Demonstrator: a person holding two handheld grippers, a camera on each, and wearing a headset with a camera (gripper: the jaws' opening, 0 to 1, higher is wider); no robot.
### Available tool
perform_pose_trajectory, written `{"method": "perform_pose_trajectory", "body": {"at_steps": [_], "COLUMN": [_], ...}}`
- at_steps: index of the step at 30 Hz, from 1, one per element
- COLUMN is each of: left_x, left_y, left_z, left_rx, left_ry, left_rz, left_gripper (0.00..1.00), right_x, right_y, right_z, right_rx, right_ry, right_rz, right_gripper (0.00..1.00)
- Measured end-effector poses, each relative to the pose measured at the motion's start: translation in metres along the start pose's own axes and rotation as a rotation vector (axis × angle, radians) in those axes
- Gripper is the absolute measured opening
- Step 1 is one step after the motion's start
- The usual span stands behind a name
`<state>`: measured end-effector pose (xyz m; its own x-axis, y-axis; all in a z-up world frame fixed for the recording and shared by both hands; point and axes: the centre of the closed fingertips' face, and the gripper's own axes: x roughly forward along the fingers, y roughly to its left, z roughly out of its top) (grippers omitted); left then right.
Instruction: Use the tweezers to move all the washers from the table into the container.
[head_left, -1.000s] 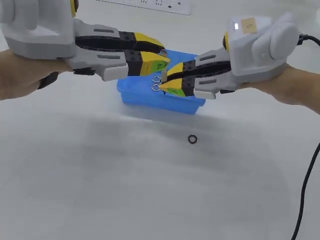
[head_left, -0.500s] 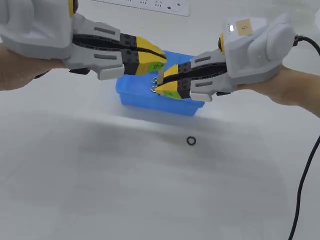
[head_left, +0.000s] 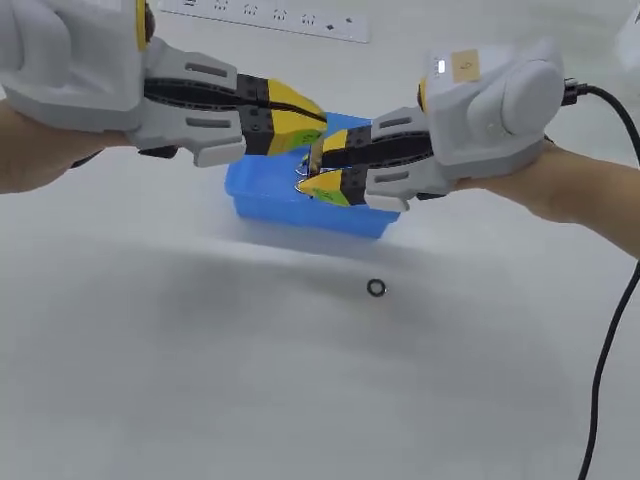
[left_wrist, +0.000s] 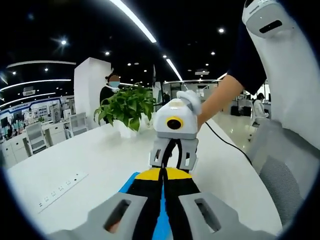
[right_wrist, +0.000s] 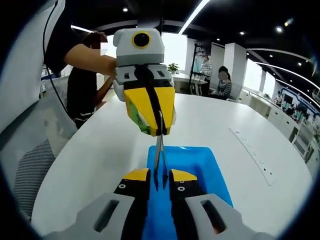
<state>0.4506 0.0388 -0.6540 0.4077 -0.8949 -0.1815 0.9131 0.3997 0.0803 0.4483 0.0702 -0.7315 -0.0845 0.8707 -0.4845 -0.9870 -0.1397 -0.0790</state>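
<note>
Blue container (head_left: 268, 206) sits on the white counter (head_left: 200, 360), w/ both grippers meeting over its top. The left gripper (head_left: 316, 124) has its jaws pressed together on one end of the tweezers (right_wrist: 159, 150). The tweezers' long axis runs straight across the container to the right gripper (head_left: 314, 170). That gripper's jaws are narrowed to a slim gap w/ the two prongs btwn them; can't tell if the pads actually squeeze. A few silvery bits (head_left: 301, 186) lie inside the container under the jaw tips, prob. washers, too small to be sure. Can't tell if anything is in the tweezer tips. One washer (head_left: 375, 288) lies flat on the counter, apart from the container on its near side, toward the person and off toward the right gripper's corner. Judgement: it's below and nearer than the tips, w/ the right hand closer, so the pair must come back off the container, toward the person, and tilt the prongs down onto it.
</note>
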Motion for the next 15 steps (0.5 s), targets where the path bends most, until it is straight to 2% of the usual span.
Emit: {"method": "perform_pose_trajectory", "body": {"at_steps": [4, 9, 11, 12, 13, 15], "left_x": [0.001, 0.000, -0.001, -0.002, -0.002, -0.003], "left_y": [0.003, 0.006, 0.007, 0.006, 0.005, 0.003], "left_z": [0.004, 0.011, 0.013, 0.014, 0.015, 0.017], "left_rx": [0.009, 0.017, 0.018, 0.019, 0.018, 0.021], "left_ry": [-0.003, -0.008, -0.007, -0.007, -0.005, -0.001], "left_rz": [0.009, 0.017, 0.019, 0.019, 0.015, 0.011], "left_gripper": [0.04, 0.04, 0.04, 0.04, 0.04, 0.04], "right_x": [-0.002, -0.012, -0.019, -0.025, -0.030, -0.040], "right_y": [-0.002, -0.007, -0.008, -0.014, -0.016, -0.013], "right_z": [0.000, 0.003, 0.005, 0.007, 0.007, 0.006], "right_rx": [-0.003, 0.028, 0.042, 0.010, -0.003, 0.036], "right_ry": [0.007, -0.008, -0.024, -0.040, -0.045, -0.057], "right_rz": [-0.019, -0.058, -0.085, -0.144, -0.169, -0.186], "right_gripper": [0.21, 0.26, 0.28, 0.27, 0.27, 0.27]}}
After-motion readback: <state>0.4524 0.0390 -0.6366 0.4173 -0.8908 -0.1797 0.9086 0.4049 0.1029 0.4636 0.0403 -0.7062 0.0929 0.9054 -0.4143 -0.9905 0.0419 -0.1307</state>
